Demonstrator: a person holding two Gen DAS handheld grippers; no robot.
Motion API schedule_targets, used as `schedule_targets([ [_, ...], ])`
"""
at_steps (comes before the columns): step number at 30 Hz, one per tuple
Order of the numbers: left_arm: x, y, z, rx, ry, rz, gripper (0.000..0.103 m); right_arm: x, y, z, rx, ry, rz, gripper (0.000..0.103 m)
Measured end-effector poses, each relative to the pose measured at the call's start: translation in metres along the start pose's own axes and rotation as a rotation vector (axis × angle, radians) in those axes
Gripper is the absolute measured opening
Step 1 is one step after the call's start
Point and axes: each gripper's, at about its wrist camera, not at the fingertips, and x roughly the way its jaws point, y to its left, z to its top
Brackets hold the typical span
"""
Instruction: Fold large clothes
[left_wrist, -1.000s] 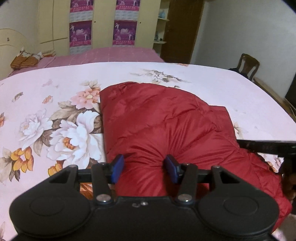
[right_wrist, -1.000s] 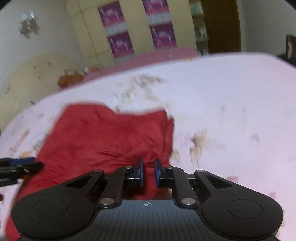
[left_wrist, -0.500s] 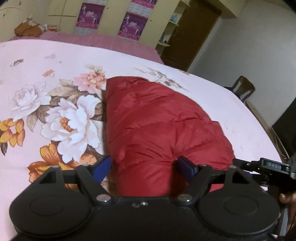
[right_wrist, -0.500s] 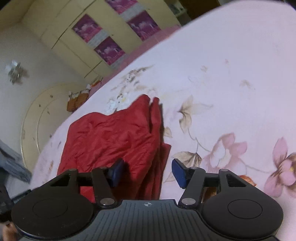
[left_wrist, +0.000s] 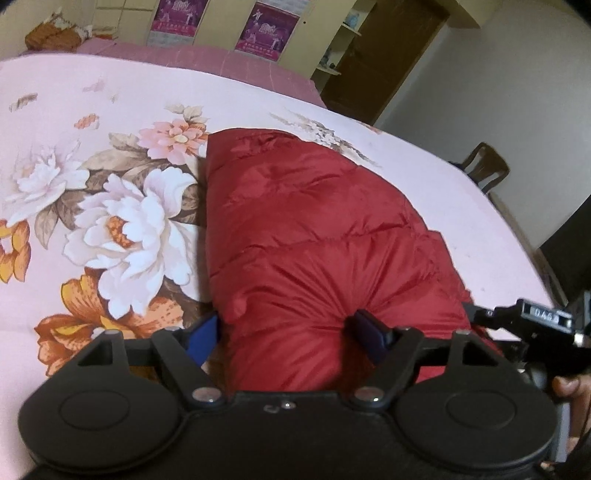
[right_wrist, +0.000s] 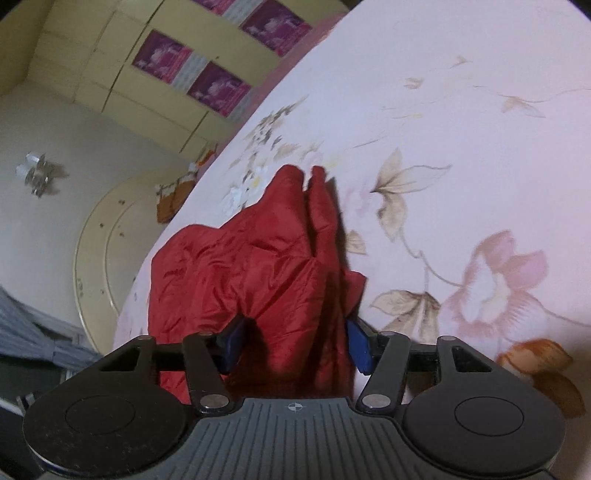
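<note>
Place: a home bedroom, probably.
Signs: floral bedsheet, far yellow wardrobe with posters, wooden door.

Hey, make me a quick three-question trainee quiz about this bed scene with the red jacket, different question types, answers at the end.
1. True or false: the red puffer jacket lies on a floral bedsheet.
2. What stands past the bed's far right corner, seen from the left wrist? A) wooden chair B) ladder C) bicycle
3. Fill in: the posters on the cupboard doors are mainly ____ in colour.

Key: 1 true; 2 A; 3 purple.
</note>
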Motion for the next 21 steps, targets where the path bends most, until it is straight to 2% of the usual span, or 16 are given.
schedule_targets([
  [2, 0.002, -0.007, 0.0, 0.012, -0.001, 0.024, 0.075, 0.004, 0.002, 0.002, -0.028, 0.009, 0.003, 0.055],
  [4, 0.002, -0.012, 0.0, 0.03, -0.007, 0.043, 0.071, 0.011, 0.002, 0.004, -0.041, 0.032, 0.012, 0.036],
  [6, -0.002, -0.02, -0.001, 0.068, -0.016, 0.064, 0.067, 0.009, 0.008, 0.003, -0.053, 0.03, 0.024, 0.027],
  [9, -0.001, -0.021, -0.002, 0.085, -0.018, 0.081, 0.067, 0.013, 0.014, -0.002, -0.108, 0.021, 0.001, 0.026],
  [14, -0.003, -0.024, -0.003, 0.094, -0.031, 0.089, 0.065, 0.017, 0.013, -0.003, -0.094, 0.033, 0.006, 0.026],
  [21, -0.021, -0.018, -0.004, 0.11, -0.069, 0.035, 0.06, -0.004, 0.035, -0.01, -0.133, -0.025, 0.035, 0.022],
])
